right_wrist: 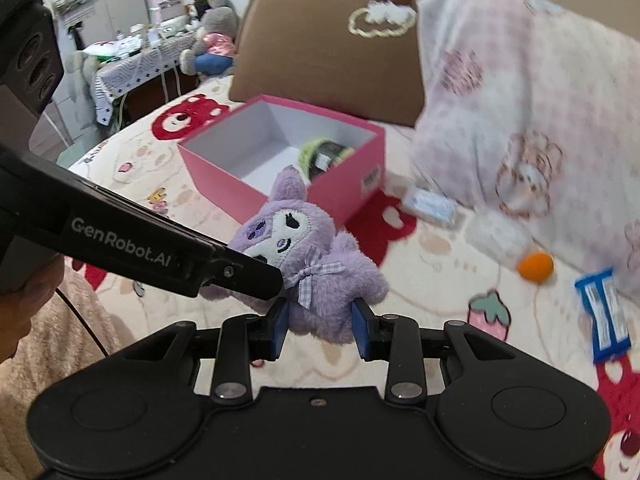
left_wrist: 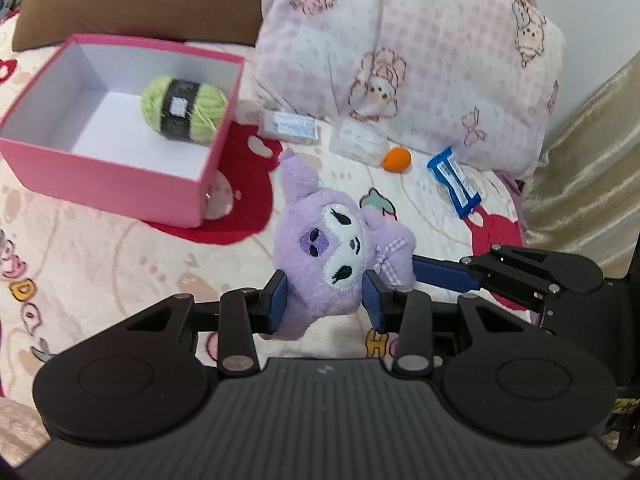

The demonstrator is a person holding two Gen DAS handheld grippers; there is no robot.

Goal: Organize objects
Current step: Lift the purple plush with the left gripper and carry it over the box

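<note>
A bed (left_wrist: 120, 264) carries everything, covered in a cream spread printed with red bears, strawberries and coloured letters. A pink box (left_wrist: 104, 168) sits open on it toward the left. Just right of the box lie a small white packet (left_wrist: 290, 126) and a clear wrapped bundle (left_wrist: 362, 142), both at the foot of a pink checked pillow (left_wrist: 420, 52) that rests on the bed. Near the bundle sits an orange ball (left_wrist: 397, 159), and further right a blue packet (left_wrist: 456, 178) beside the pillow's corner. A brown cushion (left_wrist: 132, 4) stands behind the box.
</note>
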